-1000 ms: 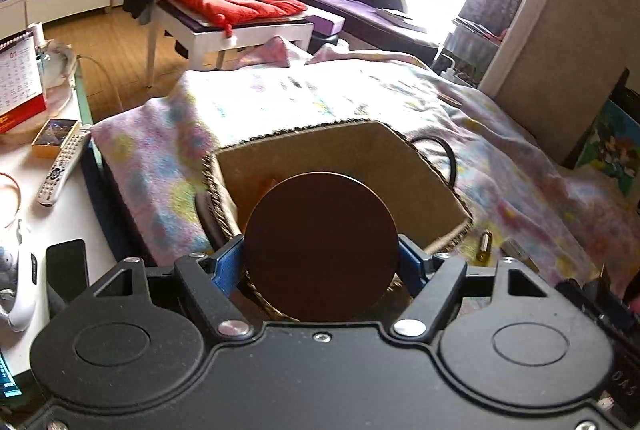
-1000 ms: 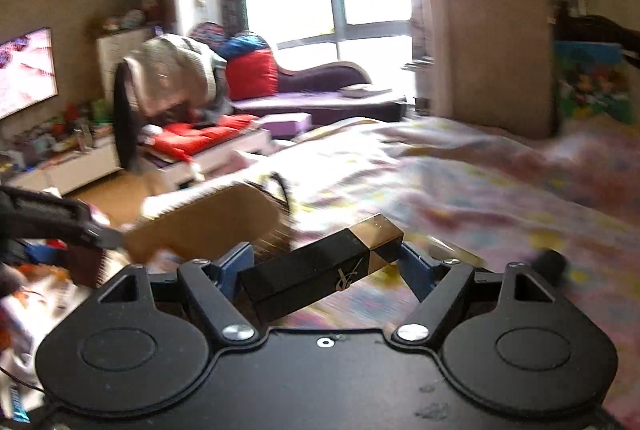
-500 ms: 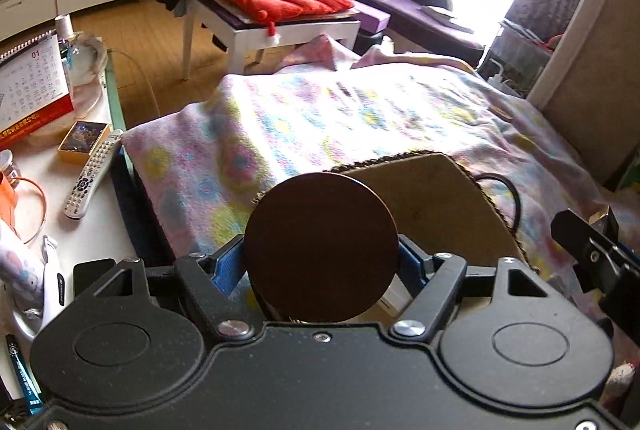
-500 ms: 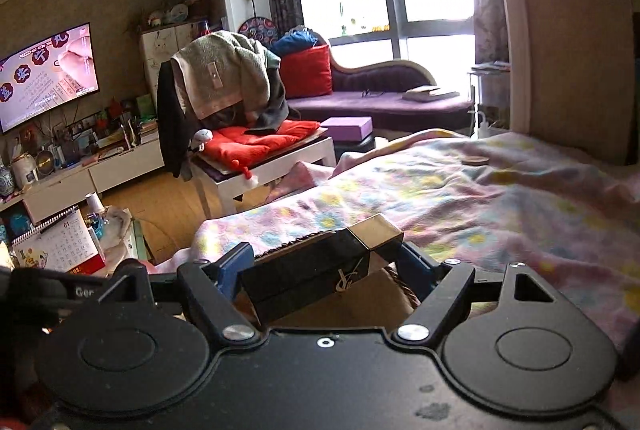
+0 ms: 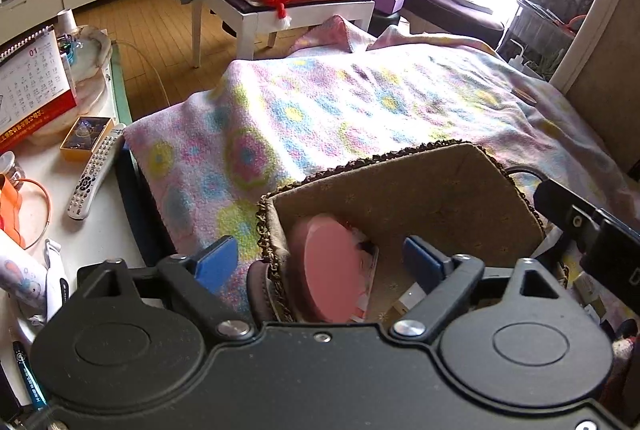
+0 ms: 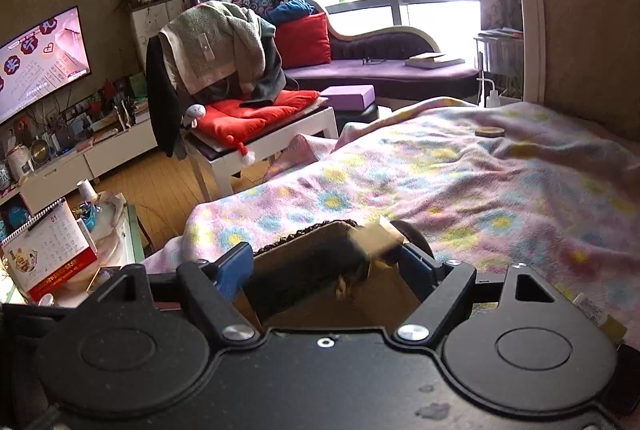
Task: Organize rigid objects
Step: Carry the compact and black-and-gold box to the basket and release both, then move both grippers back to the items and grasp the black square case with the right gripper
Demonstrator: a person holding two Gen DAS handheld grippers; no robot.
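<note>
Both grippers are releasing rigid items into the brown fabric basket [image 5: 420, 197] on the floral blanket [image 5: 320, 109].

The left gripper [image 5: 322, 262] is tilting down, opening, empty above the pink round disc [image 5: 328, 278]; the right gripper [image 6: 326, 264] is opening as the blurred black-and-gold box [image 6: 320, 258] is dropping. Next: fetching remaining items.

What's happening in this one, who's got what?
A person is working two handheld grippers over a fabric basket on a flowery blanket. The left gripper has nothing between its opening jaws; a round pink item lies in the basket below. The right gripper is also opening its jaws, and a blurred black and gold box between them looks to be dropping toward the basket.
</note>
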